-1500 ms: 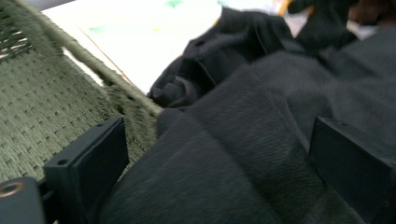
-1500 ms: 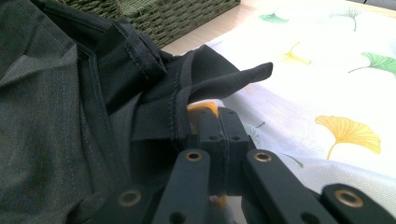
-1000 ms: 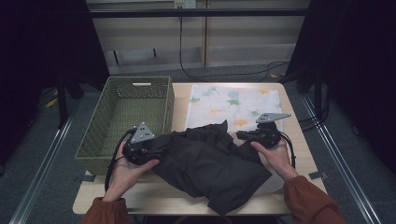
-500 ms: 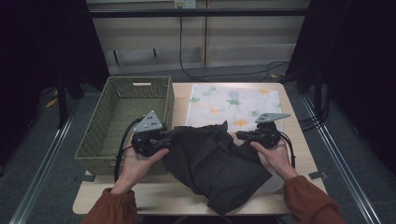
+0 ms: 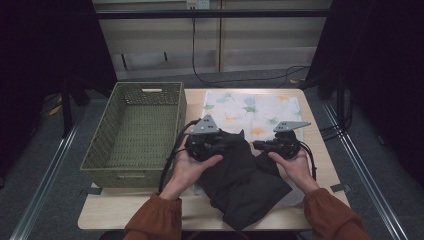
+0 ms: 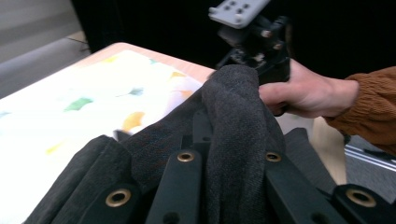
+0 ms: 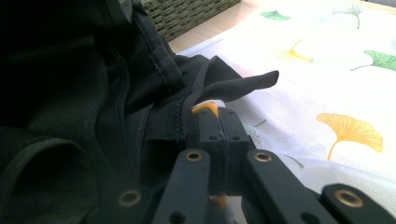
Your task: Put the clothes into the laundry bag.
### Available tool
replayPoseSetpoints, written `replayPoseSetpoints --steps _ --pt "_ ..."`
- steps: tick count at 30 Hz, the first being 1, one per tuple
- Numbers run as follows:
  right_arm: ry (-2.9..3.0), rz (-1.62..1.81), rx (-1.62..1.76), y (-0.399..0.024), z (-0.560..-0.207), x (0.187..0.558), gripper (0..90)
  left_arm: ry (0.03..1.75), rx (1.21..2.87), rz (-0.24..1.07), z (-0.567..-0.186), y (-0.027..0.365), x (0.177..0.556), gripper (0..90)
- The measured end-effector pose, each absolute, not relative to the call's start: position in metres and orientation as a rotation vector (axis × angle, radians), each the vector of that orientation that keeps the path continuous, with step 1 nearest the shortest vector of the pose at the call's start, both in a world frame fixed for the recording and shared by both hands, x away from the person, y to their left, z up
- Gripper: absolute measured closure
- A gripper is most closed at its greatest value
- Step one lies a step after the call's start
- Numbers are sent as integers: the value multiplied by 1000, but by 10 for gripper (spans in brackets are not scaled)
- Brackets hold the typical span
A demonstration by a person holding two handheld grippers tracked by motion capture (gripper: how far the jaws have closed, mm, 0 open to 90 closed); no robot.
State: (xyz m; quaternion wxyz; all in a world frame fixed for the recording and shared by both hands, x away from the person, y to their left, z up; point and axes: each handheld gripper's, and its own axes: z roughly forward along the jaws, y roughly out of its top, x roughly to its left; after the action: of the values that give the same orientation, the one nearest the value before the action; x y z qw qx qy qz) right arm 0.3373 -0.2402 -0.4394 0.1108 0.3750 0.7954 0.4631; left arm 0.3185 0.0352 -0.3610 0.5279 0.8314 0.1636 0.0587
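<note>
Both grippers are clamped on the dark garment (image 5: 245, 175), which lies crumpled at the table's (image 5: 150, 212) near middle, partly over a leaf-print cloth (image 5: 255, 105). Left gripper (image 5: 222, 145), whose jaws have just been closing, pinches a thick fold beside the green basket (image 5: 135, 130); right gripper (image 5: 260, 146) bites a thin hem edge, close opposite it.

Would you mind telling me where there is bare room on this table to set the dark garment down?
The green basket is empty inside. The leaf-print cloth lies bare along its far half, toward the table's far edge. The near middle is crowded: the dark garment, left gripper and right gripper meet there.
</note>
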Motion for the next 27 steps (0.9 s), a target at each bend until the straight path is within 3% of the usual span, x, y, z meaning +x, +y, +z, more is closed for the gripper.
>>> replayPoseSetpoints --steps 8,16,22,25,27 --pt "2335 1367 1101 -240 -440 337 897 356 2023 72 -388 -2 320 846" --pt "2344 1364 1089 -240 -439 336 897 374 2191 38 -441 -30 329 845" --pt "2366 1339 1076 -234 -441 335 897 357 2382 105 -475 -51 320 834" --pt "2364 1334 1078 -233 -441 335 897 359 2342 104 -472 -47 320 755" --pt "2357 1341 1084 -236 -441 336 897 374 2287 73 -465 -41 321 602"
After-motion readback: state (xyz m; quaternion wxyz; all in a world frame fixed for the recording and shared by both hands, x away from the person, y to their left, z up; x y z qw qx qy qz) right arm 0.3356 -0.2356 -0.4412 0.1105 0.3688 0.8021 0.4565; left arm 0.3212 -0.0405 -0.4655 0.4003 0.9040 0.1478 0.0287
